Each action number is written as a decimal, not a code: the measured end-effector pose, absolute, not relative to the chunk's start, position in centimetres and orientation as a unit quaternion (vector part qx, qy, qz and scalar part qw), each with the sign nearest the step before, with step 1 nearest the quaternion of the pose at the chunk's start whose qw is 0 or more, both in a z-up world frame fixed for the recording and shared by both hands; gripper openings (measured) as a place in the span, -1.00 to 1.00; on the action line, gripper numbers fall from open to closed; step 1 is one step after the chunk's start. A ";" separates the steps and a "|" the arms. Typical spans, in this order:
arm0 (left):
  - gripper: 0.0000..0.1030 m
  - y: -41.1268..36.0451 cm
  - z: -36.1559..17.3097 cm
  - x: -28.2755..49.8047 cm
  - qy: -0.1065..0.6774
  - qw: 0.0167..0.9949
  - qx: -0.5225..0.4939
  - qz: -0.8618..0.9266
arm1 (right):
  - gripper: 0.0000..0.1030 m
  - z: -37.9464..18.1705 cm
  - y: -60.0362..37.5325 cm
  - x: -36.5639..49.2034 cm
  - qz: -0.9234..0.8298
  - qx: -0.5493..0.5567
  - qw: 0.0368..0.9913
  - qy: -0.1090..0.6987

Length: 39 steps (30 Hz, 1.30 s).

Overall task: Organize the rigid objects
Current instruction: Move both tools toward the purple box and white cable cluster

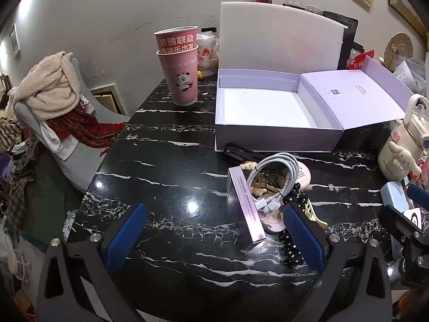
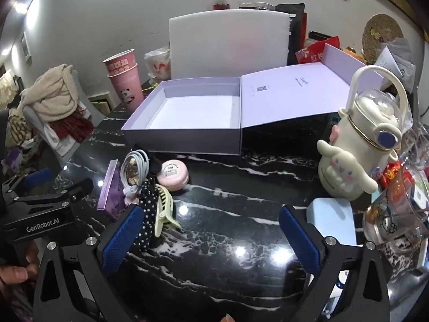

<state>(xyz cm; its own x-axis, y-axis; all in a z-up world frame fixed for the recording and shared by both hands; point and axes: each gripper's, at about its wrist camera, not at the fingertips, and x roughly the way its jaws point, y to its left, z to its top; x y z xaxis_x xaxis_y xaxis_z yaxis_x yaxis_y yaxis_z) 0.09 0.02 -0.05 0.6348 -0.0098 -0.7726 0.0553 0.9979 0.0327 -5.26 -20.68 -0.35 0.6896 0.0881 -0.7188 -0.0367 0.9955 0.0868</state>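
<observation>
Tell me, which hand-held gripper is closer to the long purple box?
Left. The left hand-held gripper has the long purple box lying between its open fingers. The right hand-held gripper is further right, past the spotted hair tie.

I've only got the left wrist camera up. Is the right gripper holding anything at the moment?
Observer: No. The right gripper is open, with only the black marble table between its fingers.
Operator: What's the pale thing poking out by the dotted fabric?
Observer: A pale green claw clip. It lies whole on the table, against the polka-dot scrunchie.
Operator: Anything past the cream bottle on the right?
Observer: Yes, a clear glass with a cartoon print stands just right of the cream bottle.
</observation>
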 end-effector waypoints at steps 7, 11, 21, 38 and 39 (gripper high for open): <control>1.00 -0.4 0.3 0.9 0.431 0.901 0.029 -0.024 | 1.00 -0.4 -20.4 -5.2 0.028 0.031 0.918 0.394; 1.00 -0.5 0.1 0.7 0.431 0.902 0.028 -0.025 | 1.00 -0.4 -19.8 -5.1 0.025 0.030 0.918 0.396; 1.00 -0.1 0.0 0.7 0.430 0.902 0.025 -0.026 | 1.00 -0.3 -20.3 -5.0 0.033 0.032 0.920 0.389; 1.00 0.1 0.2 0.5 0.427 0.904 0.021 -0.024 | 1.00 0.0 -20.1 -5.0 0.041 0.028 0.922 0.384; 1.00 0.1 0.2 0.5 0.427 0.904 0.021 -0.025 | 1.00 0.0 -20.2 -5.0 0.041 0.029 0.922 0.384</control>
<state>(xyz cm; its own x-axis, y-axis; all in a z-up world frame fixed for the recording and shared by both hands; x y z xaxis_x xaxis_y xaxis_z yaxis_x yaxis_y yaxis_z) 0.50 0.07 0.20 0.6344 -0.0274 -0.7726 0.0630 0.9979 0.0163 -5.03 -20.15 -0.04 0.7010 0.0979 -0.7064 -0.0534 0.9950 0.0849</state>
